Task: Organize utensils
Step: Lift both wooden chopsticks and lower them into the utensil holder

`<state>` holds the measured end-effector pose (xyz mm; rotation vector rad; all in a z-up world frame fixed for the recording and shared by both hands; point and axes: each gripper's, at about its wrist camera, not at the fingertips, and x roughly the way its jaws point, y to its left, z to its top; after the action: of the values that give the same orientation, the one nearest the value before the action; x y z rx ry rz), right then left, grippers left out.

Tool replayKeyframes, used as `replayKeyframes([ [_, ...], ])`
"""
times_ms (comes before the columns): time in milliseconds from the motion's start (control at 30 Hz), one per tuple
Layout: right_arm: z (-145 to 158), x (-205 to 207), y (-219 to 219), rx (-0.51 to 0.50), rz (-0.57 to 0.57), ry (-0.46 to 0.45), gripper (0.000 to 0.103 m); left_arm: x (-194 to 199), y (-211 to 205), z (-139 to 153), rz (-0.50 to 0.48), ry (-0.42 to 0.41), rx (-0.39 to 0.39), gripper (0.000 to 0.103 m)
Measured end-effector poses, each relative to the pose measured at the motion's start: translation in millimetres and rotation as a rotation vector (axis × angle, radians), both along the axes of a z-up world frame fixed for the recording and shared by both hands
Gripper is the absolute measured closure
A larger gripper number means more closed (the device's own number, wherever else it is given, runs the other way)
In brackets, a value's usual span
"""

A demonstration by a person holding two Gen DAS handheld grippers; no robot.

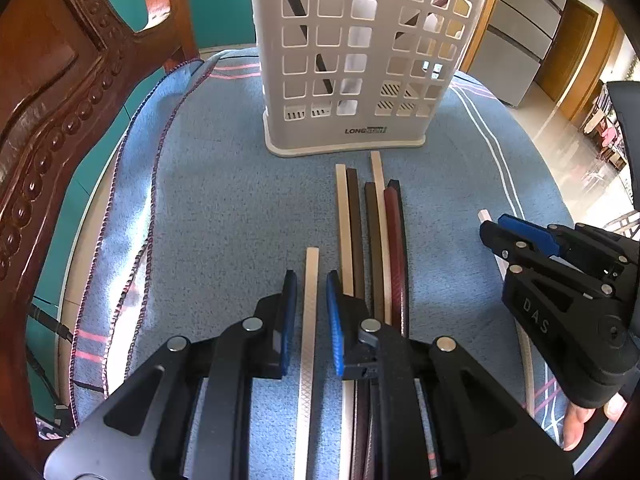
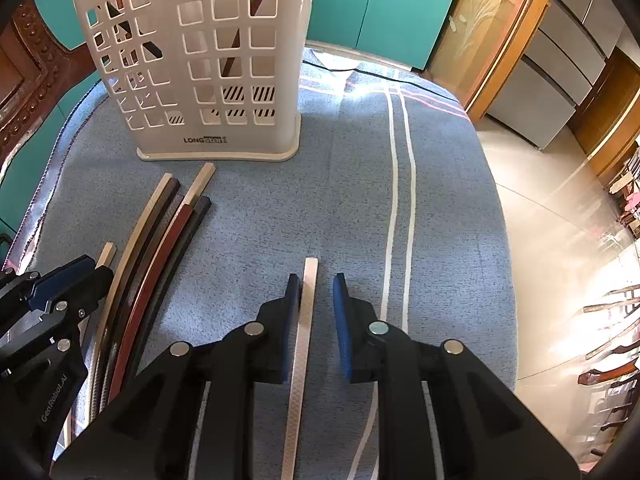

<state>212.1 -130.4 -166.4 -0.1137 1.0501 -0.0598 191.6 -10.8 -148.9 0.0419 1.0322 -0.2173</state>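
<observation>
Closing each tool squarely on its own chopstick, without catching a neighbour, looked like the thing to get right. The left tool (image 1: 311, 316) straddled a pale cream square-section chopstick (image 1: 309, 320) with its blue pads apart and not yet touching it. The bundle of other sticks lay just beside its right pad, at three o'clock, so a centred, gentle squeeze seemed wise to avoid dragging them along. The right tool (image 2: 316, 320) was likewise spread around a second cream chopstick (image 2: 306, 320), which sat closer to the left pad than to the right. Shifting slightly towards nine o'clock before closing would probably give an even grip.

Both cream sticks were long, slim and flat-sided, with a fine cross-hatched texture on the top face, so they would likely sit steadily between flat pads yet twist if pinched off-centre. The loose bundle (image 1: 374, 240) held cream, dark brown, black and dark red sticks, lying parallel and touching. All of them pointed towards twelve o'clock, where the white perforated plastic utensil holder (image 1: 360, 60) stood upright with a few dark sticks already leaning inside. Everything rested on a blue towelling cloth (image 1: 224, 200) spread over the tabletop, and a carved wooden chair (image 1: 60, 92) stood at ten o'clock.
</observation>
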Motion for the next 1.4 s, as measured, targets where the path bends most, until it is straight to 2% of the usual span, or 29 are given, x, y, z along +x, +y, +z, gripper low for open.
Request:
replayKeyframes([
  [100, 0.6, -1.0, 1.8, 0.007, 0.006, -0.009, 0.095, 1.6, 2.3, 0.5, 0.012, -0.002, -0.001, 0.095],
  [167, 4.8, -4.2, -1.0, 0.067, 0.014, -0.023, 0.096, 2.0, 8.4, 3.9, 0.022, -0.016, -0.033, 0.095],
  [300, 33.2, -19.0, -8.6, 0.114, 0.021, -0.099, 0.096, -9.2, 22.1, 35.4, 0.040, -0.122, -0.132, 0.096],
  [400, 68.0, -35.3, -20.6, 0.154, 0.028, -0.170, 0.096, -29.0, 36.1, 75.2, 0.062, -0.233, -0.192, 0.096],
  [600, 140.5, -67.0, -43.0, 0.254, 0.047, -0.311, 0.096, -72.5, 62.5, 155.1, 0.106, -0.461, -0.231, 0.096],
  [767, 195.8, -88.6, -49.3, 0.309, 0.055, -0.449, 0.096, -88.7, 81.7, 210.4, 0.131, -0.642, -0.278, 0.096],
  [933, 249.9, -80.4, -46.1, 0.329, 0.048, -0.596, 0.096, -92.7, 93.3, 255.8, 0.178, -0.822, -0.395, 0.096],
  [1000, 267.0, -74.6, -45.5, 0.339, 0.047, -0.647, 0.096, -83.4, 97.2, 264.6, 0.218, -0.859, -0.438, 0.096],
  [1100, 291.0, -66.5, -47.0, 0.372, 0.043, -0.728, 0.096, -64.4, 104.7, 265.5, 0.275, -0.877, -0.496, 0.096],
  [1200, 309.0, -61.8, -44.0, 0.363, 0.034, -0.821, 0.096, -46.9, 108.1, 265.0, 0.342, -0.899, -0.544, 0.096],
  [1300, 313.1, -53.5, -38.1, 0.349, 0.035, -0.890, 0.096, -46.8, 113.1, 267.1, 0.389, -0.953, -0.556, 0.096],
  [1400, 302.5, -35.2, -29.2, 0.315, 0.041, -0.889, 0.096, -28.8, 97.7, 259.4, 0.416, -0.991, -0.500, 0.096],
])
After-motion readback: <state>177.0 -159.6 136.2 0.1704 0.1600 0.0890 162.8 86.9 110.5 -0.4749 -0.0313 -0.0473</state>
